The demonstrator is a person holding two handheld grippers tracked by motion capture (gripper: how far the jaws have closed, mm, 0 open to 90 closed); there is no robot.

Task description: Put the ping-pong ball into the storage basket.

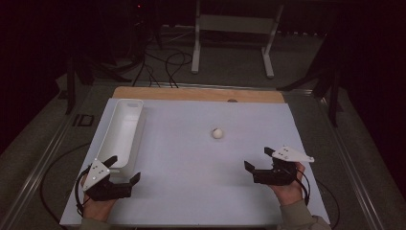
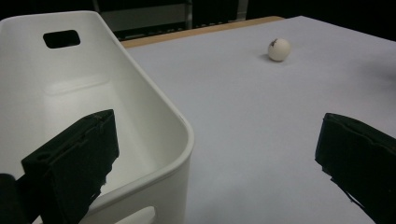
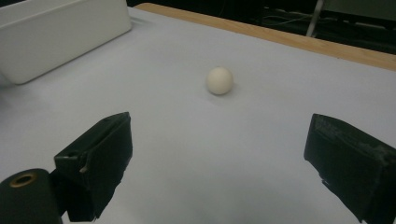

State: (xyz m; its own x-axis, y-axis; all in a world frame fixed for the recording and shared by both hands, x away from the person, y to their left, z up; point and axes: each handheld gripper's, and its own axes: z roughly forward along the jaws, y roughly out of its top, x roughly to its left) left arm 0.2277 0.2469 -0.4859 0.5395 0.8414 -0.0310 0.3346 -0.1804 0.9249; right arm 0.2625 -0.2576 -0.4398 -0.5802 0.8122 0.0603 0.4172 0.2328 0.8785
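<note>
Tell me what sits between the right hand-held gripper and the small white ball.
Nothing: bare white tabletop runs from the right hand-held gripper to the ball, as the right gripper view shows.

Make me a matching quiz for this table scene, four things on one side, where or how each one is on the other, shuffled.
1 ball
2 white bin
3 left gripper
4 right gripper

A along the table's left side
B open at the bin's near end
C alone mid-table
D open, near right, facing the ball

Pairs: 1-C, 2-A, 3-B, 4-D
</note>
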